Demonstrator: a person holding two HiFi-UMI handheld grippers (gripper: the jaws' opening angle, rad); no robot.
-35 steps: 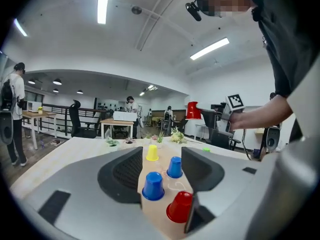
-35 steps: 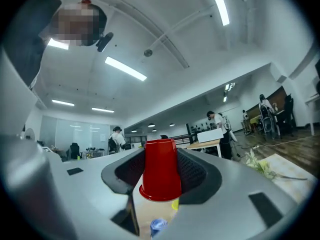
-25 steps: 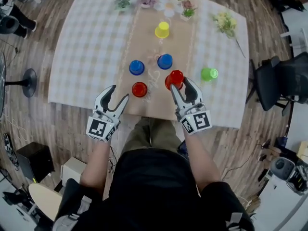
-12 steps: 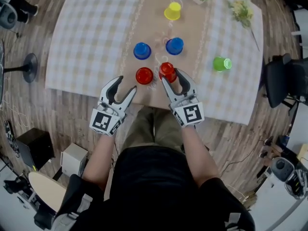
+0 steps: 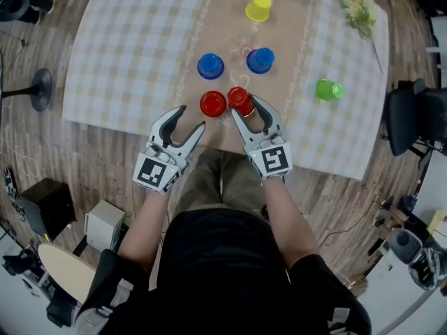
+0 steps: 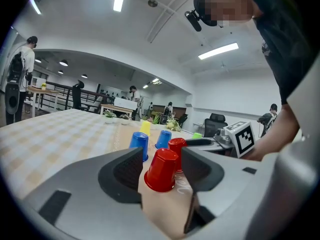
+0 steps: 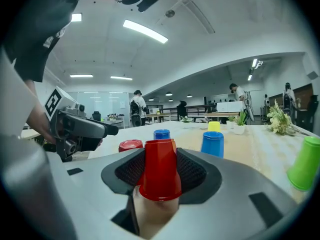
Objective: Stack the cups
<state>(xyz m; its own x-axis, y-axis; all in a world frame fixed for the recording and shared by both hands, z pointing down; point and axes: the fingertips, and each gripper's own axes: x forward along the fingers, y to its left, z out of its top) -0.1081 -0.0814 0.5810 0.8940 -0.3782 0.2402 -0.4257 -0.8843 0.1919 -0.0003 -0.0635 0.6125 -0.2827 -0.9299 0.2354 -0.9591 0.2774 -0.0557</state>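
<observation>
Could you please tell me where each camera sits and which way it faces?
Head view: on the person's head, facing down at the table; torso, forearms, left claw and right claw show.
Left gripper view: on the left claw, facing across the table past its open jaws to the loose red cup; right forearm shows.
Right gripper view: on the right claw, facing along jaws shut on the held red cup; torso shows overhead.
Shared: both gripper views see the yellow cup.
</observation>
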